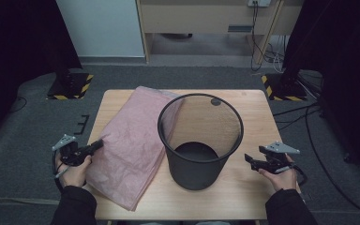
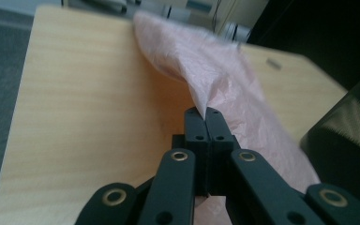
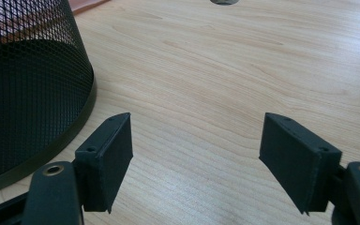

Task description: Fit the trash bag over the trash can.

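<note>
Pinching the pink bag (image 2: 206, 70) beside the mesh bin (image 1: 199, 140), left tool (image 2: 205, 112) is clamped; right tool (image 3: 197, 154) gapes.

- The black mesh bin (image 1: 199, 140) stands in the middle of the table (image 1: 248, 187) and blocks the straight way from one side to the other.
- The pink bag (image 1: 131, 140) covers the left part of the table, touching the bin.
- Bare wood lies to the right of the bin, in front of the right gripper (image 3: 197, 159), whose jaws stand wide apart.
- The bin's top is wide open.
</note>
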Available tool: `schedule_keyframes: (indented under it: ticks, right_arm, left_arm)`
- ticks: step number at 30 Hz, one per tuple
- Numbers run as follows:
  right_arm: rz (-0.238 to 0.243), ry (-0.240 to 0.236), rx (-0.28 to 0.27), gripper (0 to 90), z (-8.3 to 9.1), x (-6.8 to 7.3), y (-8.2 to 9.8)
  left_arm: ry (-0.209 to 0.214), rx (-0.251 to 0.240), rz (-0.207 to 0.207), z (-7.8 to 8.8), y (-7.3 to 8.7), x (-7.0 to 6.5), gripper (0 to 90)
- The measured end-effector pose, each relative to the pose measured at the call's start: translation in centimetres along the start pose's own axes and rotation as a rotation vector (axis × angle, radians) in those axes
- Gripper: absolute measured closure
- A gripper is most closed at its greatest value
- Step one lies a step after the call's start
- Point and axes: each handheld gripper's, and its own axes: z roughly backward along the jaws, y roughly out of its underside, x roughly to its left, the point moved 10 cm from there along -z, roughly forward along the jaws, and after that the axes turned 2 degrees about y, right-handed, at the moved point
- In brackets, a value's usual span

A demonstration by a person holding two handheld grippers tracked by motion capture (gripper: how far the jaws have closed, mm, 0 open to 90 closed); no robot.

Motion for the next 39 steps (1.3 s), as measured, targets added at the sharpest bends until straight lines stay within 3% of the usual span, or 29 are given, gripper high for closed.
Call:
schedule_keyframes:
  ticks: [3,4,6,7,11,16,18,22,24,26,31,32,35,39]
  right_arm:
    - [0.001,0.000,0.003,25.4,0.0,-0.1,0.0]
    - [0.005,0.002,0.005,25.4,0.0,-0.1,0.1]
    - [0.006,0.002,0.007,25.4,0.0,-0.1,0.1]
    - [0.006,0.002,0.007,25.4,0.0,-0.1,0.1]
    - [0.008,-0.002,0.015,25.4,-0.3,-0.1,0.3]
    - [0.003,-0.001,0.008,25.5,-0.2,-0.1,0.2]
    - [0.010,-0.002,0.006,25.9,-0.3,-0.2,0.2]
    - [0.019,-0.006,0.010,26.1,-0.4,-0.1,0.2]
    - [0.022,-0.007,0.010,26.2,-0.4,-0.1,0.1]
    - [0.024,-0.007,0.012,26.3,-0.5,-0.1,0.1]
    - [0.039,-0.006,0.011,26.7,-0.7,-0.1,0.1]
    - [0.041,-0.007,0.013,26.8,-0.7,-0.1,0.1]
    - [0.046,-0.011,0.013,27.2,-0.8,0.0,0.1]
    - [0.061,-0.012,0.017,27.6,-1.0,-0.1,0.2]
  left_arm:
    - [0.013,-0.071,0.005,0.5,-1.8,-1.0,89.9]
    - [0.013,-0.071,0.005,0.5,-1.8,-1.0,89.9]
    - [0.035,-0.141,0.029,0.9,-3.5,-2.2,89.9]
    - [0.035,-0.141,0.029,0.9,-3.5,-2.2,89.9]
    - [0.059,-0.220,0.060,0.8,-5.5,-3.8,89.9]
    - [0.041,-0.279,0.062,0.5,-7.8,-4.6,89.8]
    - [0.037,-0.331,0.054,0.5,-9.9,-5.4,89.8]
    - [0.036,-0.355,0.024,0.2,-11.7,-6.3,89.7]
    - [0.039,-0.374,-0.015,0.0,-13.5,-7.4,89.7]
    - [0.040,-0.379,-0.020,0.0,-13.9,-7.7,89.7]
    - [0.059,-0.443,-0.047,-0.1,-17.3,-10.0,89.7]
    - [0.059,-0.443,-0.047,-0.1,-17.3,-10.0,89.7]
    - [0.056,-0.464,-0.075,-0.5,-19.4,-11.5,89.6]
    - [0.058,-0.485,-0.079,-1.0,-21.2,-12.6,89.5]
